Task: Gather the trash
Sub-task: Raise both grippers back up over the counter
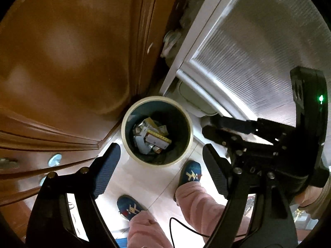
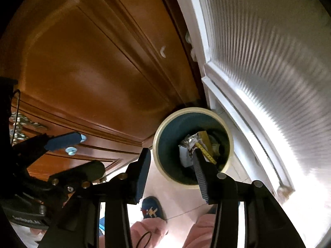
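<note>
Taking the waste bin [image 1: 157, 131] as the landmark: behind it and to its left rises the large brown wooden door [image 1: 68, 51], behind it and to its right the white ribbed-glass door [image 1: 258, 47], and it stands on the pale tiled floor [image 1: 144, 186] in the corner where the two meet. In front of the bin on that floor are the person's two blue slippers [image 1: 191, 170] and pink trouser legs. Above the bin, pointing steeply down, hang both tools: the left gripper [image 1: 160, 169] has its fingers spread wide and released, with nothing between them, and the right gripper [image 2: 171, 175] sits beside it over the bin's near rim, its fingers apart and likewise empty, one finger overlapping the bin mouth in the right wrist view. The collected trash [image 1: 152, 137], a heap of crumpled wrappers, paper and a yellow-edged box, lies at the bottom of the bin, well below both sets of fingers. This reads as the drop-off step just finishing: the load looks to be already in the bin. The next move probably calls for lifting both grippers clear of the rim without knocking it, then turning away to look for further litter, none of which shows on the floor around the bin.
</note>
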A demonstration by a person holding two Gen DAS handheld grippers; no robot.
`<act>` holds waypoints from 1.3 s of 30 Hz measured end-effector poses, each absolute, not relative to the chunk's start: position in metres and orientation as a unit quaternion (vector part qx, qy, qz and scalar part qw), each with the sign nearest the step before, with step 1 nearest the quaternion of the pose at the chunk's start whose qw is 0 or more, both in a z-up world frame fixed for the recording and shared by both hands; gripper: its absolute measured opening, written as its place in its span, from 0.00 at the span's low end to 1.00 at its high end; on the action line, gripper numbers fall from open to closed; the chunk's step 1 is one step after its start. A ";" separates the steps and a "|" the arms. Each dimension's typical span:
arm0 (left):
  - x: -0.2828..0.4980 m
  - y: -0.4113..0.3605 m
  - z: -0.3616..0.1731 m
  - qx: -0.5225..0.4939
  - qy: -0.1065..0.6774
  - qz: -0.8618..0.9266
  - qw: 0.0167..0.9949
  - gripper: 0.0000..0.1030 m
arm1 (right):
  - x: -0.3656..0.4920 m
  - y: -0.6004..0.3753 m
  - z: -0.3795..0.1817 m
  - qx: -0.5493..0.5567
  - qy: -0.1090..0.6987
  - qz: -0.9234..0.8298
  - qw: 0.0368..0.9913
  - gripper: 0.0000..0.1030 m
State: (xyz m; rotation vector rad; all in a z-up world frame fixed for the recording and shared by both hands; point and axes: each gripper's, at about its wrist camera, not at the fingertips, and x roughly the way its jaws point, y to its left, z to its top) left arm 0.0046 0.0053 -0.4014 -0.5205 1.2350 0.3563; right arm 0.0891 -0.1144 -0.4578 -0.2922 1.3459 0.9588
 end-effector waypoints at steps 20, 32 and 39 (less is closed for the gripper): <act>0.013 -0.016 -0.132 -0.190 0.485 0.094 0.849 0.77 | 0.040 -0.161 -0.170 -0.118 0.499 0.420 0.749 0.42; 0.039 -0.028 -0.012 -0.146 0.391 0.059 0.907 0.79 | 0.057 -0.209 -0.015 -0.118 0.386 0.389 0.828 0.42; 0.079 -0.040 0.057 -0.090 0.346 0.081 0.930 0.80 | 0.100 -0.220 0.050 -0.109 0.349 0.383 0.848 0.47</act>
